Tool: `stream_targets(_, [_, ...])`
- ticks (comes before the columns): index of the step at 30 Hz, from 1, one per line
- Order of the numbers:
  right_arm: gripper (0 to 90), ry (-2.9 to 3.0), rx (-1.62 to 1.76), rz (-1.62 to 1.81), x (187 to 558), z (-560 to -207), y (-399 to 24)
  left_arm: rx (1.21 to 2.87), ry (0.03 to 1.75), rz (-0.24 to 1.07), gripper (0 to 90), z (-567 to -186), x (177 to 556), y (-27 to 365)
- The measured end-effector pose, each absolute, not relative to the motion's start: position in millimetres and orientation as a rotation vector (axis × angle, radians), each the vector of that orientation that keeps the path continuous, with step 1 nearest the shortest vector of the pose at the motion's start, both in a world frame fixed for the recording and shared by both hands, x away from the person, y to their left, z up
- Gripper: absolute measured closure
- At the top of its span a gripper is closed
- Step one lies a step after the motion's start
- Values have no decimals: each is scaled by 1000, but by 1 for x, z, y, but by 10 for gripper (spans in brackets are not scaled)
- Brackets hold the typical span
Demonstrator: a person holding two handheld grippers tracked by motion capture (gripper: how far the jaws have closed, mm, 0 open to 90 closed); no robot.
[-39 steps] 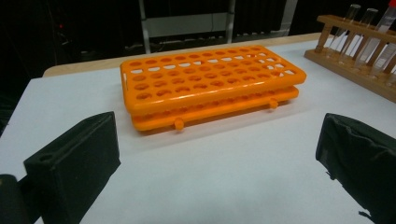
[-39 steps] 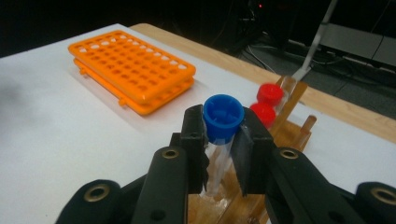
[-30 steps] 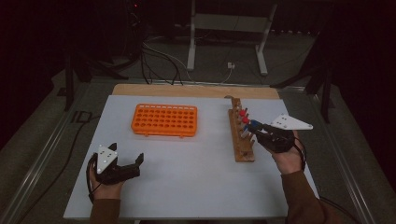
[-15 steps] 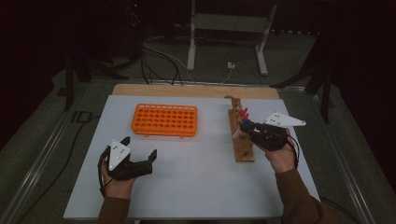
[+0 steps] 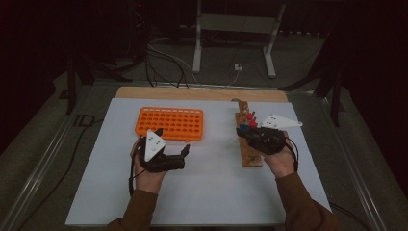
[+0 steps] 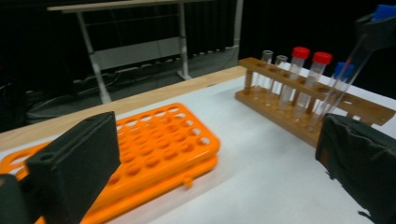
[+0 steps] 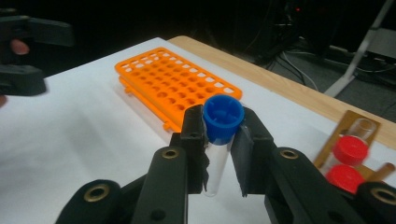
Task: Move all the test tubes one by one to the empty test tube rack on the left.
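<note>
The right gripper [image 7: 223, 154] is clamped on a clear plastic test tube with a blue screw cap [image 7: 222, 122], gripped just below the cap at the centre of the right gripper view. In the high view this tube sits right of centre, over the long wooden tube rack [image 5: 248, 144], apparently lifted clear of its hole. Holding it near the cap keeps the tube's lower end free to enter a hole. The orange plastic multi-hole rack [image 5: 169, 123], left of centre, stands empty and is judged the likely destination. The left gripper [image 5: 185, 151] hovers just below that rack with its jaws wide apart and nothing between them, probably placed to steady it. Two red-capped tubes [image 6: 307, 72] stand in the wooden rack.
</note>
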State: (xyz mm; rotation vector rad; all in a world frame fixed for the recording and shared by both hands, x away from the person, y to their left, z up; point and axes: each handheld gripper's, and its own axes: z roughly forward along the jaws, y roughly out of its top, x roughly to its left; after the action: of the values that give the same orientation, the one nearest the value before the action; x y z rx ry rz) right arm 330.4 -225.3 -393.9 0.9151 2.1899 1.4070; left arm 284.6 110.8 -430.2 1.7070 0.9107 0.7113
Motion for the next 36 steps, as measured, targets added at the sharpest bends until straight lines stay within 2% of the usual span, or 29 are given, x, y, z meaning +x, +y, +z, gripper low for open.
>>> stream_targets(16, [761, 2269, 850, 1437, 330, -393, -191, 1820, 799, 601, 95, -434, 304, 44])
stream_targets(21, [761, 2293, 842, 1456, 330, -395, -183, 1850, 773, 571, 174, -435, 307, 28])
stream_targets(23, [761, 2301, 835, 1459, 329, -396, -181, 1859, 758, 569, 249, -434, 308, 24])
stream_targets(28, [761, 2315, 827, 1469, 328, -397, -177, 1867, 711, 536, 514, -433, 308, 20])
stream_targets(36, [757, 2324, 831, 1478, 328, -399, -177, 1893, 659, 526, 754, -434, 308, 18])
